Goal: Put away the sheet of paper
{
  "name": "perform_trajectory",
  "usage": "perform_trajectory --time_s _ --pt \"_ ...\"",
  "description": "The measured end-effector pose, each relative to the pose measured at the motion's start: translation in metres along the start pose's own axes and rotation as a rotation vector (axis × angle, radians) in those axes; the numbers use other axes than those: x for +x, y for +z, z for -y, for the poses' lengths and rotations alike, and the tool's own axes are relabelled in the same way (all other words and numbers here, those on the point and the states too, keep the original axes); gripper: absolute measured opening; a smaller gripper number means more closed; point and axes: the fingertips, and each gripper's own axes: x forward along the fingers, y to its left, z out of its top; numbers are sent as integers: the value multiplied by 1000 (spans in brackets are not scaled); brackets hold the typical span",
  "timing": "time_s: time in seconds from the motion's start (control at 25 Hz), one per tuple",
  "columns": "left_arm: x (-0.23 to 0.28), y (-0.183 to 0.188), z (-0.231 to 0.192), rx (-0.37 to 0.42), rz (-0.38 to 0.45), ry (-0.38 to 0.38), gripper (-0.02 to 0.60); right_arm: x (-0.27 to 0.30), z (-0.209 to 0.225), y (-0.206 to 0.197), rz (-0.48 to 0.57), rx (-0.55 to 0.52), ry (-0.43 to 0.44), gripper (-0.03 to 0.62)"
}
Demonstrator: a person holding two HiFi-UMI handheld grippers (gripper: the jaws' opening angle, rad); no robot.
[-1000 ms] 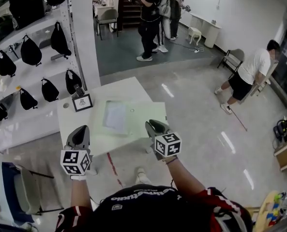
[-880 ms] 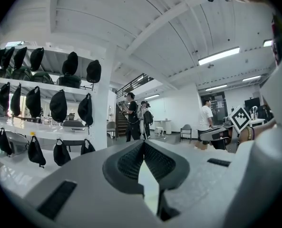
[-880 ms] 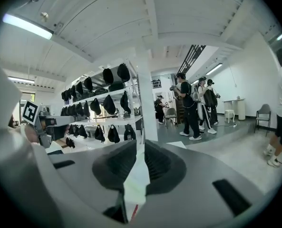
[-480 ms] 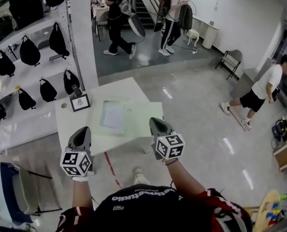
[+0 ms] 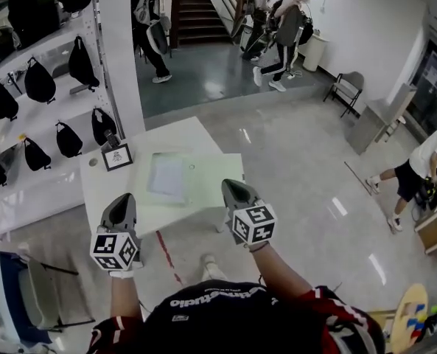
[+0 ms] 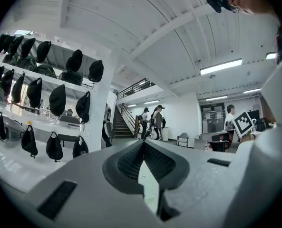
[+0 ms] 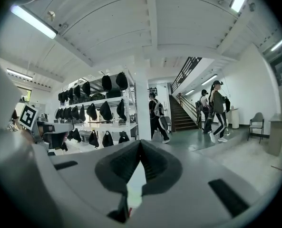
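Observation:
A white sheet of paper (image 5: pixel 166 177) lies flat on a pale green folder (image 5: pixel 211 174) on the white table (image 5: pixel 181 135). Both grippers hover over the table's near edge, short of the sheet. My left gripper (image 5: pixel 122 199) is at the near left corner with its jaws shut and nothing between them; its pads (image 6: pixel 131 160) meet at the tip. At the folder's near right corner my right gripper (image 5: pixel 229 186) is likewise shut and empty, its pads (image 7: pixel 150 163) closed together.
A small framed picture (image 5: pixel 116 156) stands on the table's left side. Shelves of black bags (image 5: pixel 37 80) and a white pillar (image 5: pixel 119 50) rise to the left. Several people (image 5: pixel 288 28) walk near the stairs (image 5: pixel 196 9); another person (image 5: pixel 424 164) is at the right.
Both grippers stay near the table's front edge, with the right one's jaws looking narrower. The people in the background have walked on, and the head view has shifted slightly.

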Motion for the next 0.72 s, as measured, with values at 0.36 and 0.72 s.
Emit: perform_trajectory --time_s 0.36,0.72 --pt "1 -2 15 5 0 -18 6 -13 5 2 4 6 -8 3" --pt "-7 4 14 37 2 -19 5 -11 -4 -1 -17 29 7 3"
